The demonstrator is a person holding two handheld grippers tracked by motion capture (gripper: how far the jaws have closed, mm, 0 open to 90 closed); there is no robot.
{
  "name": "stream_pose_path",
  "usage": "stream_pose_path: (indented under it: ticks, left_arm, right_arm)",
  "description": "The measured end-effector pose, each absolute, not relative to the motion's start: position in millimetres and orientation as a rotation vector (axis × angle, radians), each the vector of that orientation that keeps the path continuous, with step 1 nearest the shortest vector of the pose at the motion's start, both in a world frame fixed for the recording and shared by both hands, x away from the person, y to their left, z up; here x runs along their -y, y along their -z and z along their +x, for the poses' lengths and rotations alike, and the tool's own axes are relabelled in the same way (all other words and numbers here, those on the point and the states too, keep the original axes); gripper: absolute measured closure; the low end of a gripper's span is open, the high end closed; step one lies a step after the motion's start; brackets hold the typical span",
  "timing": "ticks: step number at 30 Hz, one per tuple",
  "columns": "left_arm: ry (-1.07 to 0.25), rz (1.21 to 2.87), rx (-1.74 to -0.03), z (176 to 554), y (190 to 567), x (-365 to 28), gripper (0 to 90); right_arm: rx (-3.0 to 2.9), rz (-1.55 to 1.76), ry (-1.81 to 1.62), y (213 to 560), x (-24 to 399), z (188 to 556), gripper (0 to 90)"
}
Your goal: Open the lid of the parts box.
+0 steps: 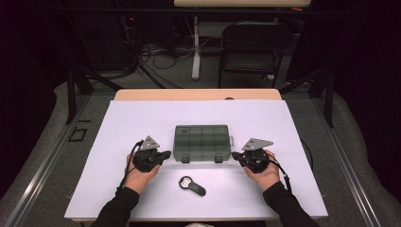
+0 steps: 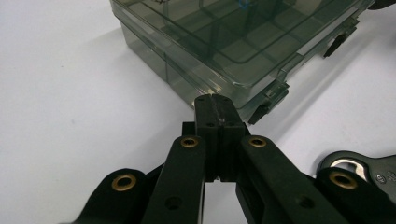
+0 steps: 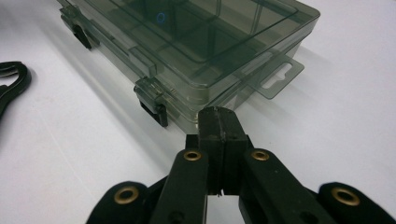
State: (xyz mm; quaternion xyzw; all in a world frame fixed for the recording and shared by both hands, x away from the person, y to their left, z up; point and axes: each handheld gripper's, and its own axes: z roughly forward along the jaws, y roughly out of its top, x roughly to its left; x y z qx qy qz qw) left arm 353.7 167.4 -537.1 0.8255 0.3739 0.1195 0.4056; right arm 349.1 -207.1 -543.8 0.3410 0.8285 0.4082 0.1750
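A smoky transparent compartment box [image 1: 201, 142] lies closed on the white table sheet [image 1: 142, 118], its two latches facing the person. My left gripper [image 1: 166, 154] sits at the box's near left corner, jaws pressed together with nothing between them; in the left gripper view its tips [image 2: 215, 105] nearly touch the box [image 2: 233, 42] corner. My right gripper [image 1: 235, 155] mirrors it at the near right corner, also shut and empty, its tips [image 3: 218, 116] close to the box [image 3: 196, 42] beside a latch [image 3: 152, 100]. A black bottle opener [image 1: 191, 185] lies in front of the box.
The box's hang tab [image 3: 280, 77] sticks out on its right side. Beyond the table stand a black folding chair [image 1: 253, 45] and a white desk leg [image 1: 196, 47] with cables on the floor. White sheet lies bare left, right and behind the box.
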Motion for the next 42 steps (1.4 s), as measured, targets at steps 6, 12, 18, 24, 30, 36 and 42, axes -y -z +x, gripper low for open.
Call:
stream_pose_path:
  ticks: [6,12,18,24,30,36,42]
  left_arm:
    - [-0.297,2.097,-0.941,353,538,-166,90.0]
    - [-0.298,2.104,-0.943,352,539,-164,90.0]
    - [-0.301,2.110,-0.938,351,537,-162,90.0]
    - [-0.299,2.084,-0.920,352,531,-161,90.0]
    - [-0.315,2.045,-0.918,353,522,-158,90.0]
    - [-0.329,2.050,-0.927,353,522,-157,90.0]
    - [-0.353,2.044,-0.925,353,521,-156,85.6]
  right_arm:
    - [-2.347,0.967,-1.165,544,207,349,90.0]
    - [-2.346,0.965,-1.168,544,206,348,90.0]
    - [-2.338,0.972,-1.195,541,207,347,90.0]
    - [-2.307,0.970,-1.236,536,205,345,90.0]
    - [-2.254,0.970,-1.280,529,204,344,90.0]
    - [-2.246,0.972,-1.286,527,203,344,90.0]
    - [-2.236,0.979,-1.280,527,204,345,88.3]
